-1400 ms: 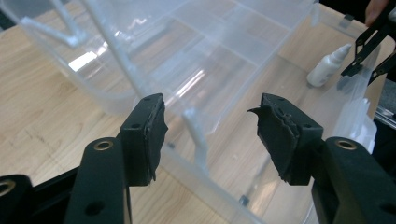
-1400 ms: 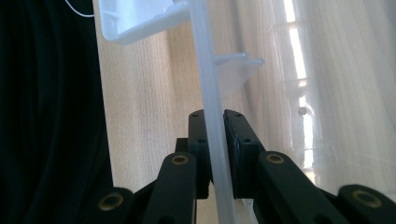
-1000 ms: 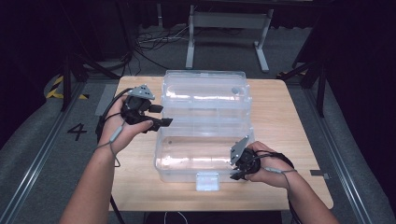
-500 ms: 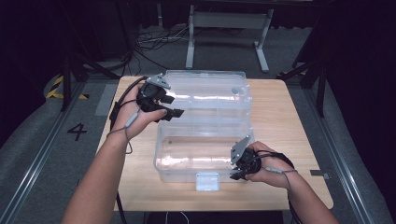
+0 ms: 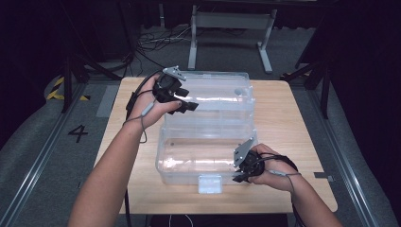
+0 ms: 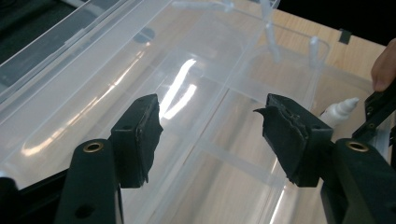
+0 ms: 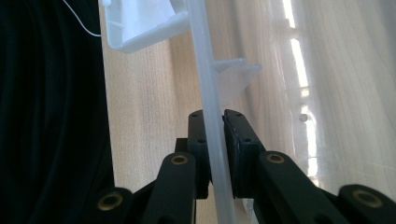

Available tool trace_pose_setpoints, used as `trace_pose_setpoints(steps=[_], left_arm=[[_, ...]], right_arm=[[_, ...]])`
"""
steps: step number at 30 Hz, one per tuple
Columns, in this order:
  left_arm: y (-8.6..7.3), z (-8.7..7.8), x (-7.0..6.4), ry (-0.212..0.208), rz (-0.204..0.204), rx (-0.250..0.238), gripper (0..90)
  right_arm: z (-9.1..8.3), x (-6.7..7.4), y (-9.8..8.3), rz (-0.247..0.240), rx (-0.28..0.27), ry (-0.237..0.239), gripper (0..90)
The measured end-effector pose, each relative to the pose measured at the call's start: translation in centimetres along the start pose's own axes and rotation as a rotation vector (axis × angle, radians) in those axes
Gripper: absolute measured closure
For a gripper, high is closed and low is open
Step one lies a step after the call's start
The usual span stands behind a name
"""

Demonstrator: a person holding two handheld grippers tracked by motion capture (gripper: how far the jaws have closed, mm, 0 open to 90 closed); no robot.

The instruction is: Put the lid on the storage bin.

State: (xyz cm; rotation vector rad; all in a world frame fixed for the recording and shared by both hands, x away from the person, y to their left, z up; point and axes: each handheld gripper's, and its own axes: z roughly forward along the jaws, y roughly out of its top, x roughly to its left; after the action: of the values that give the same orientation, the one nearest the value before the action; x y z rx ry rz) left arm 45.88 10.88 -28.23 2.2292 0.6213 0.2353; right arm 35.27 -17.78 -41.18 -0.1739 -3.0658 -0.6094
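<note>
- Clear plastic box lay open near the middle of the wooden table, its base toward the person and its lid folded back flat on the far side.
- Right gripper sat at the base's near right corner, jaws clamped on the thin front wall; in the right gripper view that wall ran upright between the two pads, both pressing on it.
- A white latch hung from the front wall, just left of that grip.
- Left gripper hovered over the lid's left end, jaws spread wide with nothing between them; its own view looked down through the gap onto the clear lid.
- Bare tabletop stayed free right of the box and along the near edge; the left margin was narrower.
- Dark floor and cables lay beyond the table's far edge.
</note>
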Motion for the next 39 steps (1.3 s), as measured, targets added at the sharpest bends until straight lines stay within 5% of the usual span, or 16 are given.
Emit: trace_pose_setpoints(steps=[10,24,30,34,39], left_arm=[[1.2,2.3,0.8,-0.032,0.012,0.037,38.0],[2.1,4.8,0.3,-0.065,0.087,0.108,45.3],[2.3,5.7,-0.3,-0.094,0.142,0.193,61.7],[2.6,5.7,-1.0,-0.037,0.228,0.228,75.3],[2.6,5.5,-1.1,-0.036,0.235,0.235,83.1]], right_arm=[[0.0,0.0,0.0,-0.002,-0.004,0.003,81.8],[0.0,0.0,0.0,-0.002,-0.01,0.006,81.7],[0.1,-0.1,-0.1,-0.009,-0.014,0.002,81.7],[0.1,0.0,-0.1,0.006,-0.016,0.008,81.5],[0.1,0.0,-0.1,0.006,-0.017,0.009,81.5]])
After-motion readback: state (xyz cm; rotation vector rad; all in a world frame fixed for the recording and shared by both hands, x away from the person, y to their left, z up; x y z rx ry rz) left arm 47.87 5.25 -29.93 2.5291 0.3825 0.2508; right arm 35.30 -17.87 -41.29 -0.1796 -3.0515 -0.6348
